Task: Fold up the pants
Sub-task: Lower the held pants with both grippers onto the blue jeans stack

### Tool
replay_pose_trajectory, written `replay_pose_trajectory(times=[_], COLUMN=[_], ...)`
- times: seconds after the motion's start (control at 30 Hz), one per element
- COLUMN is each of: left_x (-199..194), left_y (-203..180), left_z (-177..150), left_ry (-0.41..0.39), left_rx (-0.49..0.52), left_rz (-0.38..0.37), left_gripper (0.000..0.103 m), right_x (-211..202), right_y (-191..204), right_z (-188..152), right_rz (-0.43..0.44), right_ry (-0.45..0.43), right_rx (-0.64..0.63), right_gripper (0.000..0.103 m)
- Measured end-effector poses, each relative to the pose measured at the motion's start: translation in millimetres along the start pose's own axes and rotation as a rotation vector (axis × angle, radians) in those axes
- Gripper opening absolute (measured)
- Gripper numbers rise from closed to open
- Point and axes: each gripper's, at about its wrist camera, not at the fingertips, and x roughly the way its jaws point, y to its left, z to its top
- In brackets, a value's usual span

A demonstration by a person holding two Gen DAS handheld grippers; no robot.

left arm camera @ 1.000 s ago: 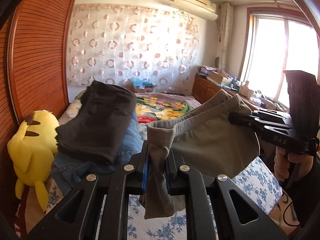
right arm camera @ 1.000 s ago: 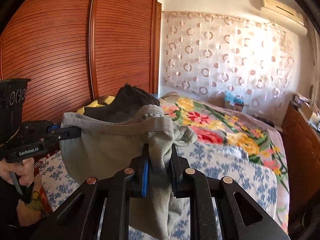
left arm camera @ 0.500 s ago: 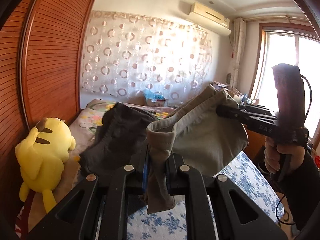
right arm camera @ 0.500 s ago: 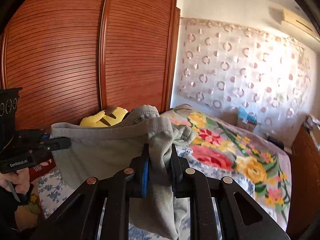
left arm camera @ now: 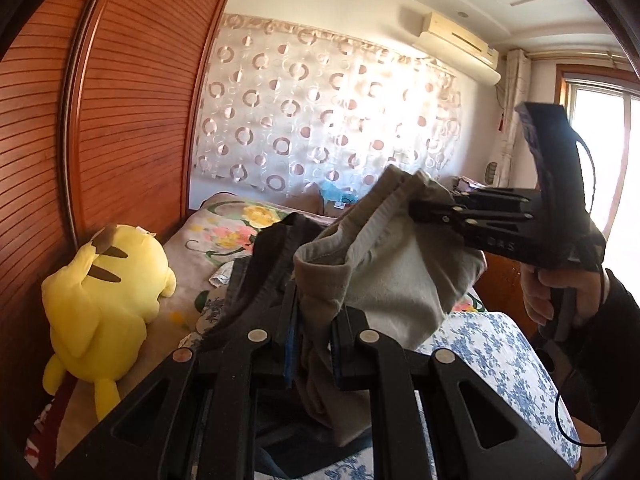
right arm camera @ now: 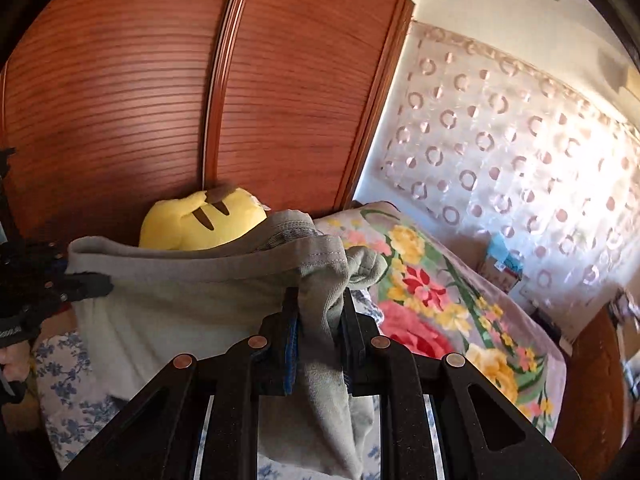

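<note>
The left tongs (left arm camera: 314, 336) are clamped on a bunched edge of the grey pants (left arm camera: 400, 280), with the cloth pinched between the two fingers (left arm camera: 290, 340) and a loose fold hanging below them. The right tongs (right arm camera: 320, 334) grip another bunched part of the same pants (right arm camera: 180, 304) in the same way. In the left wrist view the right tongs (left arm camera: 416, 210) reach in from the right side, closed on the far upper edge of the cloth, and a hand (left arm camera: 560, 292) in a dark sleeve holds their handle. In the right wrist view the left tongs (right arm camera: 100, 284) hold the opposite end at the left edge of the picture.

The pants hang in the air between the two tongs, above the bed (left arm camera: 508, 364) (blue floral sheet), and sag in the middle. A pile of dark clothes (left arm camera: 260, 268) lies on the bed just behind the left tongs. A yellow plush toy (left arm camera: 104, 292) rests against the wooden wardrobe (right arm camera: 160, 100). A floral blanket (right arm camera: 440, 300) covers the far part of the bed, below a circle-patterned curtain (left arm camera: 320, 112).
</note>
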Motion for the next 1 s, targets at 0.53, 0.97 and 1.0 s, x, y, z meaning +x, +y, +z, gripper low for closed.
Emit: replay_pose_trajectory(times=[0.53, 0.97, 1.0], left_x=[24.7, 7.1, 9.1], left_y=[32.7, 10.8, 6.1], left_z=[-21.9, -10.5, -10.3], left_ry=[0.119, 0.064, 0.068], left_rx=[-0.046, 0.052, 0.066], left_rz=[0.082, 0.060, 0.052], left_gripper=[0.024, 0.051, 0.051], right_x=[71.5, -9.5, -12.7], right_y=[-30.5, -28.0, -29.3], right_z=[22.3, -38.9, -45.3], right_rz=[0.072, 0.127, 0.131], right_ry=[-0.011, -0.066, -0.057], right_rx=[0.184, 0.233, 0.227], right_gripper=[0.047, 0.051, 0.051])
